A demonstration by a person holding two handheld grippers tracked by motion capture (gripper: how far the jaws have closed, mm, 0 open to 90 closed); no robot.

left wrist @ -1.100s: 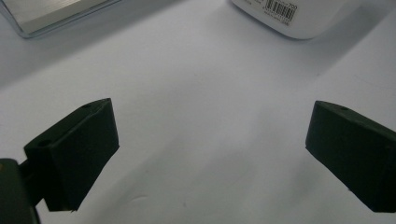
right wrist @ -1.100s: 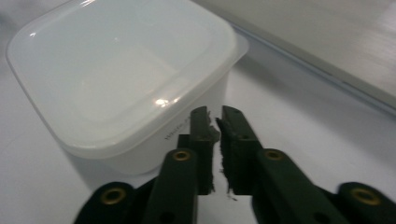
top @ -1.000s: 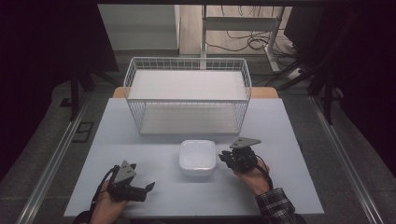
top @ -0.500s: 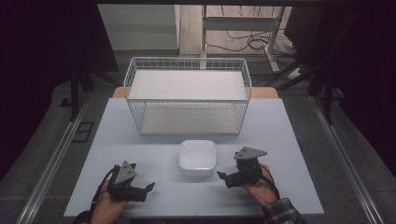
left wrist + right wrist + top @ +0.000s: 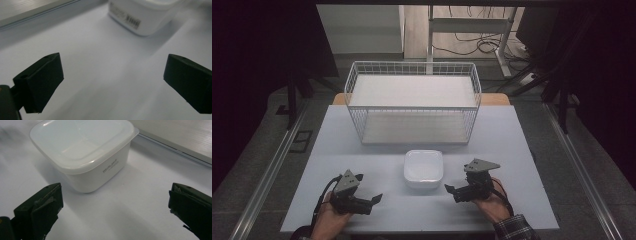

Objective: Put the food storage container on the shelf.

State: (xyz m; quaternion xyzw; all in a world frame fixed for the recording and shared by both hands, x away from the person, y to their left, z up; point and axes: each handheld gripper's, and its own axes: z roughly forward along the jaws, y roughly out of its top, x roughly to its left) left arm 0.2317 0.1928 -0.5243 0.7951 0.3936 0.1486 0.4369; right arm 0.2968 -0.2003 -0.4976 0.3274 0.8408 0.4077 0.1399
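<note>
A white square container point(image 5: 423, 169) with a lid sits on the pale table point(image 5: 362, 150), in front of the wire basket. My right gripper point(image 5: 452, 193) rests low on the table just right of the container's front corner, jaws open and empty. In the right gripper view the container point(image 5: 85, 150) stands close ahead, between and beyond the spread jaws of the right gripper point(image 5: 115, 207). My left gripper point(image 5: 371, 202) lies near the front left, open and pointing right. Its own view shows the container point(image 5: 142, 15) farther off at the upper right, with the left gripper point(image 5: 117, 82) holding nothing.
A white wire basket point(image 5: 412, 102) with nothing in it stands at the back middle of the table. The table's front edge runs just under both hands. Dark floor and metal rails point(image 5: 267, 175) flank the table.
My right gripper has drawn back from the container's right side toward the front edge and lowered. The left gripper and the container have stayed put.
</note>
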